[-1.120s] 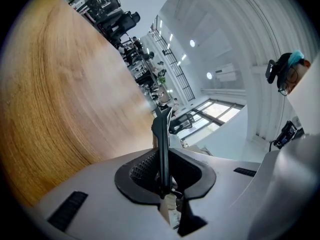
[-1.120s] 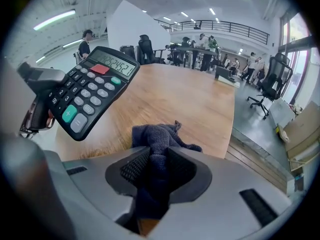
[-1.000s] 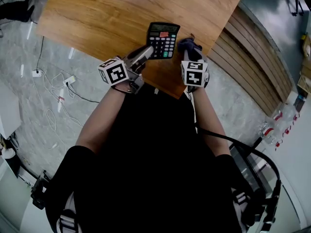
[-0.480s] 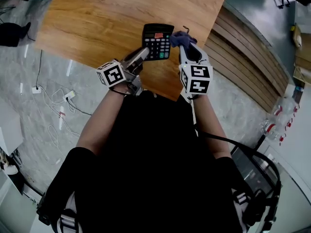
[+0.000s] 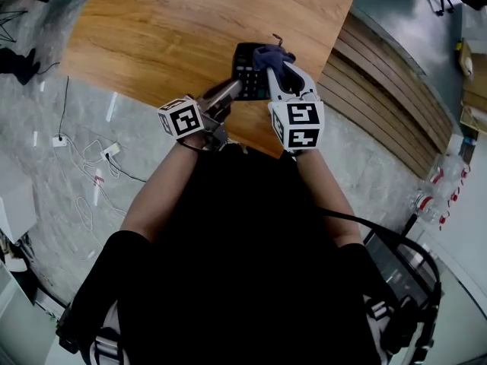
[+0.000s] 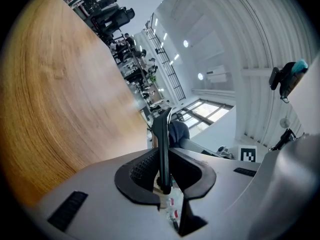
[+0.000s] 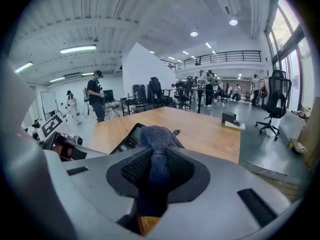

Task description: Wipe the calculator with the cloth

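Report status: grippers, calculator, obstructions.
Left hand-held gripper shut on calculator, over table. Right hand-held gripper shut on cloth, cloth at calculator. Nothing in the way.

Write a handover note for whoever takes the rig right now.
Left gripper: jaws shut on the calculator, gripped by its edge, over the table near the front edge.
Right gripper: jaws shut on the cloth, bunched at the calculator's top right corner.
Done: both things gripped and brought together.
Left: wipe keys and display. How much is already wiped cannot be told.
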Action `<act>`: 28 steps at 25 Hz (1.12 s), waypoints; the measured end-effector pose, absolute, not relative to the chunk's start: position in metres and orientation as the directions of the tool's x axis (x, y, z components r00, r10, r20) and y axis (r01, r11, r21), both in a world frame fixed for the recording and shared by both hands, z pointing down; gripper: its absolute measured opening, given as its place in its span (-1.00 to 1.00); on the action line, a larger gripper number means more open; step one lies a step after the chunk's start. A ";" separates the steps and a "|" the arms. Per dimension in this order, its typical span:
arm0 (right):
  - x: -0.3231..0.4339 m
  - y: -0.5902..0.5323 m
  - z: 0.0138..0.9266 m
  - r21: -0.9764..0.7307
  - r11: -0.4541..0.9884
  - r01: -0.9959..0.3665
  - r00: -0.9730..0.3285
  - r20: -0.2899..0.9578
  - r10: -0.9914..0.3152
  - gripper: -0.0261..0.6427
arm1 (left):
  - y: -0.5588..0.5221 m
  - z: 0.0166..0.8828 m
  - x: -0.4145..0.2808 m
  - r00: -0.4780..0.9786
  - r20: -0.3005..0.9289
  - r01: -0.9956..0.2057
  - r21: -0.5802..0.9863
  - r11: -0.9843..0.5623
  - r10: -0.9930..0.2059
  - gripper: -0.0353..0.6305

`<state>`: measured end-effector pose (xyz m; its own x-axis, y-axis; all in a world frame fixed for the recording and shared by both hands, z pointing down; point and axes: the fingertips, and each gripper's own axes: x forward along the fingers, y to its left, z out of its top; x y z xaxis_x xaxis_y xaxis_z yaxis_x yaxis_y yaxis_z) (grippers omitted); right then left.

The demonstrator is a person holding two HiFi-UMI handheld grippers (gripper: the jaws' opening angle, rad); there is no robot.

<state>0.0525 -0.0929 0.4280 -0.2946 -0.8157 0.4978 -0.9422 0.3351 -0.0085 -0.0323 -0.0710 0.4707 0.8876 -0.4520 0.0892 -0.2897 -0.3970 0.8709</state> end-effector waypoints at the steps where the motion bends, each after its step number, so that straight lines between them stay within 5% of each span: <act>1: 0.048 -0.093 0.428 -0.009 0.344 -0.939 -0.303 0.498 -0.813 -0.68 | -0.070 0.470 -0.031 0.890 0.089 -0.287 0.871 -0.399 -0.448 -0.68; 13: 0.009 -0.086 0.427 -0.034 0.431 -0.902 -0.394 0.472 -0.789 -0.70 | -0.066 0.469 -0.028 0.897 0.085 -0.279 0.870 -0.407 -0.434 -0.68; 28: 0.048 -0.090 0.432 -0.044 0.333 -0.942 -0.312 0.481 -0.819 -0.70 | -0.072 0.460 -0.034 0.889 0.030 -0.231 0.891 -0.391 -0.457 -0.68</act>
<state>0.0483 -0.0895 0.4319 -0.3117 -0.8194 0.4810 -0.9420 0.3326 -0.0439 -0.0345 -0.0721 0.4604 0.8889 -0.4572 0.0304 -0.2314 -0.3907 0.8909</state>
